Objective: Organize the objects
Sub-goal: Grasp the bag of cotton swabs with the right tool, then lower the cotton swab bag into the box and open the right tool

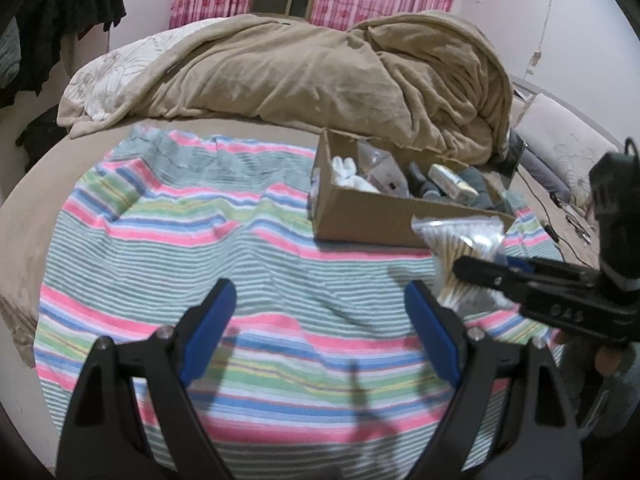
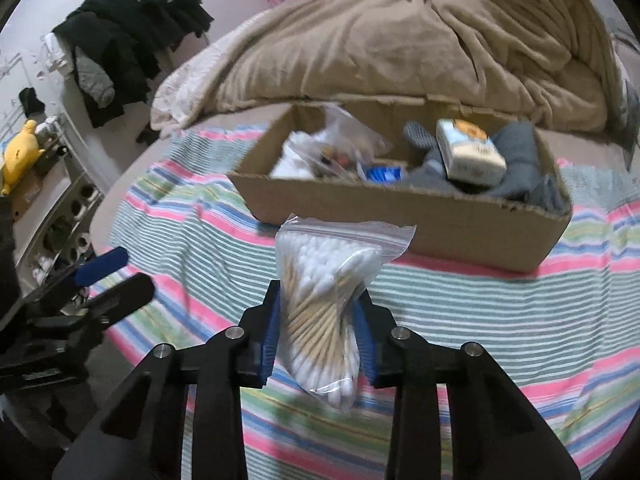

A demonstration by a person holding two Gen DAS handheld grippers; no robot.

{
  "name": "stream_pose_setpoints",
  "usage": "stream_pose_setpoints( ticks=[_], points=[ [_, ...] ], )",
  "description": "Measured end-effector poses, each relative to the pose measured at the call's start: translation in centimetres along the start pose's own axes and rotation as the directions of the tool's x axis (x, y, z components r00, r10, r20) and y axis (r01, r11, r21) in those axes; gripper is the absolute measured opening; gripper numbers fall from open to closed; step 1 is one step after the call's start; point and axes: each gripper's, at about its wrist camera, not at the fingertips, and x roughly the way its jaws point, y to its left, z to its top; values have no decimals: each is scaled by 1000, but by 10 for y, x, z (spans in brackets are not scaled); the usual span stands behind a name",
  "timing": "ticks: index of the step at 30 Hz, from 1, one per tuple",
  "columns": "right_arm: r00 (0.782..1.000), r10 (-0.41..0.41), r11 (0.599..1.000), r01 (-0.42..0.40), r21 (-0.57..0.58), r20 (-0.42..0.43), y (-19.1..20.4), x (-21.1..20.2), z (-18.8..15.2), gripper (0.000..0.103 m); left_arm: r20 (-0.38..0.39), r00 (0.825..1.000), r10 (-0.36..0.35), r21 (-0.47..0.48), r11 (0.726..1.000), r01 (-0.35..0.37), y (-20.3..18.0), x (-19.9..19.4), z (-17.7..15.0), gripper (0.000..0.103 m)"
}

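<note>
Covering most of both views is a bed [image 1: 24, 184] with a tan fitted sheet, and heaped across its far side lies a crumpled tan blanket [image 1: 320, 68], with a white floral quilt [image 1: 116, 68] showing under its left edge. Spread over the near half of the bed is a striped towel [image 1: 180, 240] in pink, green, blue and white bands. On the towel's far right part sits an open cardboard box [image 2: 400, 208], its far wall against the blanket. Inside the box, a white packet with an orange print [image 2: 468, 152] rests on grey cloth [image 2: 516, 148] at the right end, and a clear bag [image 2: 340, 136] with white items lies at the left end. The right gripper [image 2: 318, 320] is clamped on a zip bag of cotton swabs [image 2: 324, 276], its blue pads pressing the bag from both sides; the bag is held off the towel, just in front of the box's near wall, its sealed top pointing toward the box. The left gripper [image 1: 320, 312] hovers over the bare middle of the towel with its two blue-padded fingers spread wide apart and nothing between them. In the right wrist view, dark clothes [image 2: 132, 20] hang at the far left wall, above a yellow plush toy [image 2: 18, 156] on a shelf.
</note>
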Motion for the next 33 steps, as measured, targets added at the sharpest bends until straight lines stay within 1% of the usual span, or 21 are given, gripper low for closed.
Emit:
stream_pose_setpoints(
  ticks=[3,8,15,22,26,33],
  points=[
    [1000,12,1000,-12,-3,28,1,-14,9,35,8,1000,-3,14,1000,3,-3,-1,5,87],
    [997,-3,1000,5,-15,77,-4,-35,26,35,27,1000,-5,31,1000,4,-8,-2,20,87],
    [993,-28,999,31,-21,113,-16,-43,49,35,55,998,5,58,998,-8,-12,0,39,87],
    [990,-61,998,65,-23,127,-31,-33,77,35,71,997,14,58,998,-18,-7,12,58,87],
    [990,-89,995,92,-29,114,-39,-17,88,35,72,997,12,48,999,-15,-1,22,67,87],
    [993,-97,995,99,-24,72,-49,13,97,35,55,998,14,43,999,-16,1,41,73,87]
  ],
)
